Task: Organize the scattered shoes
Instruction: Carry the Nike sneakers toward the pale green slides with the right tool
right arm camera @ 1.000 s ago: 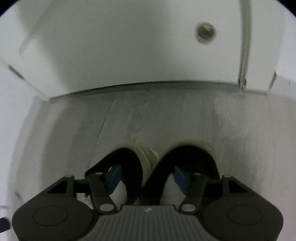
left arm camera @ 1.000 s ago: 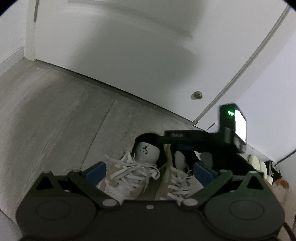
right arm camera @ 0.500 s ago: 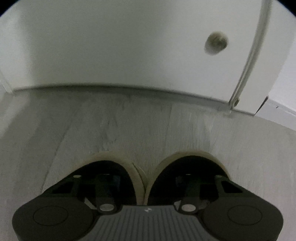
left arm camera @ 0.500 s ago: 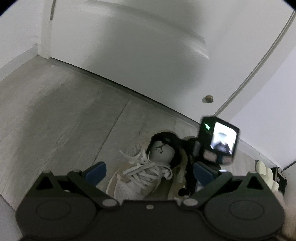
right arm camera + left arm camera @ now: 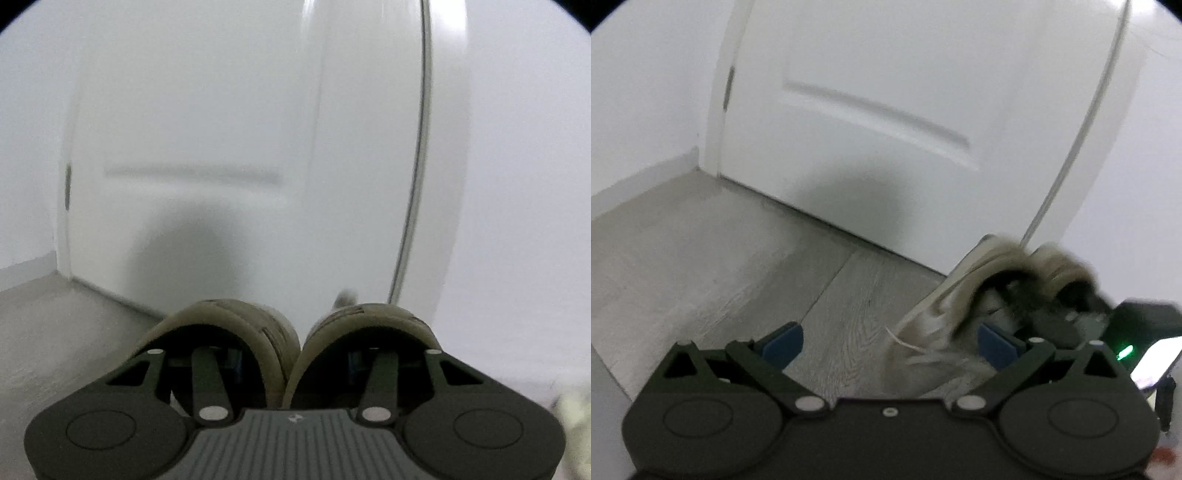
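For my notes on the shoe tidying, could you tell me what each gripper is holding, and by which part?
The right gripper holds the pair of sneakers together, one finger inside each heel opening, pinching the inner sides. The left gripper is open and holds nothing.

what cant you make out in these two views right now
- Left wrist view: the pair of sneakers is motion-blurred; laces and logo unreadable.
- Right wrist view: the right gripper has a finger inside each sneaker; heel collars hide the pads.
- Right wrist view: pale object blurred, cut off by the edge.

A white panelled door (image 5: pixel 871 122) stands shut at the far edge of the grey wood-grain floor (image 5: pixel 713 266), with white walls (image 5: pixel 646 85) on both sides.
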A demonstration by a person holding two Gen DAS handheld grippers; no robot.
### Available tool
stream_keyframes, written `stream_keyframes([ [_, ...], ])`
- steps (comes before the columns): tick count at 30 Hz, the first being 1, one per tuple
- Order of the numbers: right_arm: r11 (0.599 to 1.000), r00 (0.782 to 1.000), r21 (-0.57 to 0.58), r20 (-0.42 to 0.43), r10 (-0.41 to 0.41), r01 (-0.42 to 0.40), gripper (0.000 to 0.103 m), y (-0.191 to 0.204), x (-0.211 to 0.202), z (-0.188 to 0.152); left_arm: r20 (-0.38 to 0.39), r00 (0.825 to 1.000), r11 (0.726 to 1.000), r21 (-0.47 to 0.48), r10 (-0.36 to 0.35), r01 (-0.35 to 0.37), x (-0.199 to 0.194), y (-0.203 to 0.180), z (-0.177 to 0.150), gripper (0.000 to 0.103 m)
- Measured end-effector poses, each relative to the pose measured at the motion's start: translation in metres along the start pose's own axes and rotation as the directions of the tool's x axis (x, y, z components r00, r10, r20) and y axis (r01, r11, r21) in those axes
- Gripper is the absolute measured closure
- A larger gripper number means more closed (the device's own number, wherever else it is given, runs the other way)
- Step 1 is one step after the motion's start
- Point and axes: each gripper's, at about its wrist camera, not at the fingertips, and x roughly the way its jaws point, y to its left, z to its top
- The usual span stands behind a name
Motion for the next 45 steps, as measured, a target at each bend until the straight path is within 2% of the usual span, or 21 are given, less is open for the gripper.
stream_keyframes([
  [1,1.0,0.996,-0.018,0.087,-0.023,0.024,0.054,-0.013,-0.019,0.008,0.027,1.0,1.0,-0.003,-0.003,0.003,-0.013,-0.004,-0.011,0.001],
  [3,0.998,0.986,-0.019,0.16,-0.051,0.055,0.054,-0.029,-0.035,0.02,0.058,0.998,1.0,-0.011,-0.005,0.006,-0.029,-0.008,-0.024,0.001],
  [4,0.996,0.972,-0.007,0.223,-0.081,0.084,0.054,-0.048,-0.052,0.033,0.082,0.997,1.0,-0.015,-0.004,0.006,-0.041,-0.014,-0.032,0.001],
  [6,0.994,0.957,0.014,0.268,-0.108,0.108,0.054,-0.067,-0.068,0.046,0.141,0.99,1.0,-0.011,-0.002,0.004,-0.064,-0.025,-0.046,0.001],
  [8,0.986,0.931,0.075,0.325,-0.164,0.147,0.054,-0.11,-0.105,0.068,0.21,0.978,1.0,0.002,-0.005,0.005,-0.085,-0.039,-0.06,0.001],
  [9,0.985,0.929,0.084,0.329,-0.171,0.151,0.054,-0.118,-0.112,0.07,0.229,0.973,1.0,0.004,-0.008,0.008,-0.091,-0.043,-0.063,0.001],
  [12,0.975,0.918,0.139,0.336,-0.21,0.172,0.051,-0.174,-0.162,0.083,0.274,0.962,0.999,-0.02,-0.021,0.027,-0.112,-0.056,-0.073,0.001],
  [15,0.97,0.925,0.117,0.296,-0.238,0.212,0.048,-0.225,-0.198,0.083,0.263,0.963,0.995,-0.068,-0.058,0.079,-0.112,-0.063,-0.066,0.001],
  [17,0.964,0.934,0.03,0.24,-0.263,0.264,0.047,-0.259,-0.215,0.079,0.26,0.962,0.992,-0.073,-0.085,0.108,-0.106,-0.075,-0.055,0.001],
  [20,0.947,0.933,-0.036,0.188,-0.307,0.319,0.047,-0.291,-0.227,0.061,0.285,0.953,0.994,-0.002,-0.101,0.105,-0.1,-0.102,-0.049,0.001],
  [23,0.935,0.936,-0.077,0.101,-0.337,0.345,0.048,-0.334,-0.245,0.028,0.3,0.946,0.991,0.099,-0.121,0.095,-0.094,-0.14,-0.059,0.001],
  [26,0.945,0.947,-0.06,0.004,-0.321,0.321,0.048,-0.373,-0.264,-0.009,0.266,0.951,0.979,0.165,-0.157,0.115,-0.084,-0.184,-0.079,0.001],
  [29,0.954,0.948,-0.001,-0.111,-0.298,0.3,0.048,-0.406,-0.273,-0.043,0.199,0.959,0.969,0.185,-0.202,0.166,-0.076,-0.224,-0.088,0.001],
  [32,0.951,0.937,0.071,-0.206,-0.282,0.302,0.048,-0.43,-0.271,-0.065,0.159,0.942,0.94,0.228,-0.294,0.255,-0.068,-0.265,-0.092,0.001],
  [34,0.947,0.931,0.112,-0.252,-0.265,0.3,0.048,-0.446,-0.267,-0.082,0.142,0.936,0.922,0.27,-0.322,0.276,-0.062,-0.288,-0.094,0.001],
  [40,0.95,0.939,0.181,-0.281,-0.198,0.255,0.049,-0.475,-0.236,-0.119,0.117,0.934,0.9,0.332,-0.336,0.282,-0.039,-0.338,-0.102,0.001],
  [42,0.947,0.942,0.208,-0.283,-0.181,0.244,0.049,-0.481,-0.229,-0.121,0.105,0.936,0.9,0.327,-0.336,0.287,-0.029,-0.345,-0.101,0.001],
  [45,0.946,0.938,0.225,-0.307,-0.16,0.235,0.049,-0.488,-0.192,-0.131,0.067,0.939,0.902,0.309,-0.337,0.301,-0.009,-0.358,-0.105,0.001],
])
